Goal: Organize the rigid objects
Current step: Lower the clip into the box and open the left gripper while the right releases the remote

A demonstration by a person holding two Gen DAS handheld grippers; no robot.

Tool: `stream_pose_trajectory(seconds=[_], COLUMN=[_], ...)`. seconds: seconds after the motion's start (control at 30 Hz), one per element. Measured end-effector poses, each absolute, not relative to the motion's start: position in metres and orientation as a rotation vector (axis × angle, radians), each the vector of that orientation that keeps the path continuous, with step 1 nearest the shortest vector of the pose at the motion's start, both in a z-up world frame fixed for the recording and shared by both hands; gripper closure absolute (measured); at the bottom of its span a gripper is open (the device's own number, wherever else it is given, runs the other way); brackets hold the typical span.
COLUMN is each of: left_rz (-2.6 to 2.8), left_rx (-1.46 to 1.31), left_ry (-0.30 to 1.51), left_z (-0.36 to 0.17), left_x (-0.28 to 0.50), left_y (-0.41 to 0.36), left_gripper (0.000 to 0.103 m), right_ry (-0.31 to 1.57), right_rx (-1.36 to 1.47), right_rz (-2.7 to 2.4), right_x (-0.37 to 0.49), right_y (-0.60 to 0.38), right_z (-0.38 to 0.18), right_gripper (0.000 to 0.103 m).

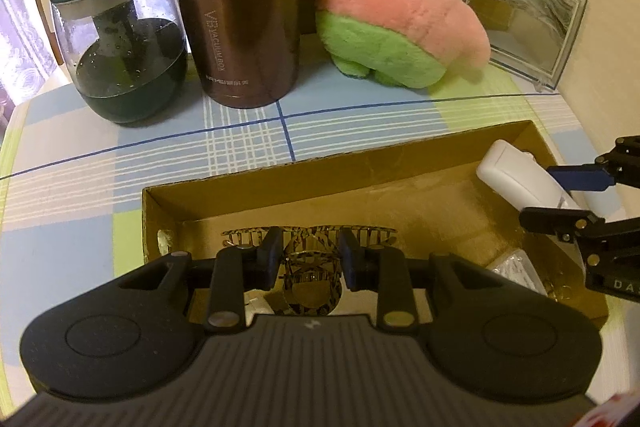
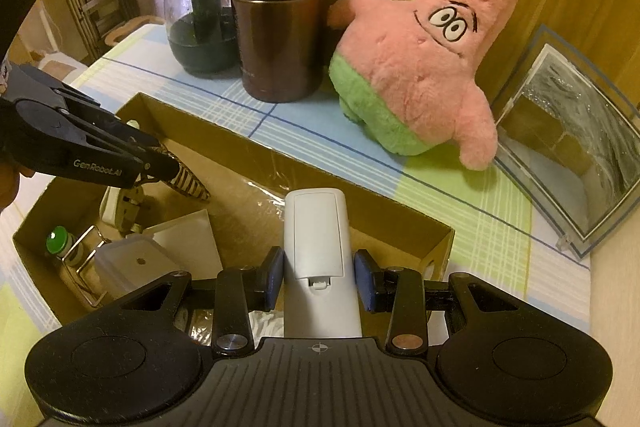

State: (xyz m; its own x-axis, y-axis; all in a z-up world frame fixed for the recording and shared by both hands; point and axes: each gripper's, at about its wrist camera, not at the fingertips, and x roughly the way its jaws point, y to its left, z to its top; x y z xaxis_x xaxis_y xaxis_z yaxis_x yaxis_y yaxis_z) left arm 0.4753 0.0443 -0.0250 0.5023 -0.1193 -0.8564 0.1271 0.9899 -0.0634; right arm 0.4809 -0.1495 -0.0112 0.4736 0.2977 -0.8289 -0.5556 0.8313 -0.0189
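Note:
A shallow cardboard box [image 1: 256, 179] [image 2: 224, 143] lies on the checked tablecloth. My left gripper [image 1: 310, 255] is shut on a tortoiseshell hair claw clip [image 1: 310, 279] and holds it over the box's left end; the clip also shows in the right wrist view [image 2: 188, 181]. My right gripper [image 2: 318, 277] is shut on a white remote control [image 2: 318, 239], back side up, over the box's right part; the remote also shows in the left wrist view [image 1: 516, 179]. Inside the box lie a white flat piece [image 2: 188, 239], a clear lidded container [image 2: 128, 263] and a green-capped bottle [image 2: 58, 241].
Behind the box stand a dark green glass jar [image 1: 124, 39], a brown vacuum flask [image 1: 240, 15], a pink and green starfish plush [image 1: 400, 7] and a curved glass picture frame [image 1: 524, 23]. A wooden panel and a chair are at the back.

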Motion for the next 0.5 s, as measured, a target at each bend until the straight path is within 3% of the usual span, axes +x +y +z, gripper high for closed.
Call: stream_pose_trajectory(seconds=[0.5], left_rz=[-0.162], left_rx=[-0.003], left_ry=[1.008], left_z=[-0.0195], left_x=[0.4676], left_y=[0.0504], left_gripper=[0.076], right_ry=[0.941], right_rx=[-0.314], right_rz=[0.536], right_x=[0.4873], right_y=[-0.1468], right_z=[-0.0151], right_gripper=[0.068])
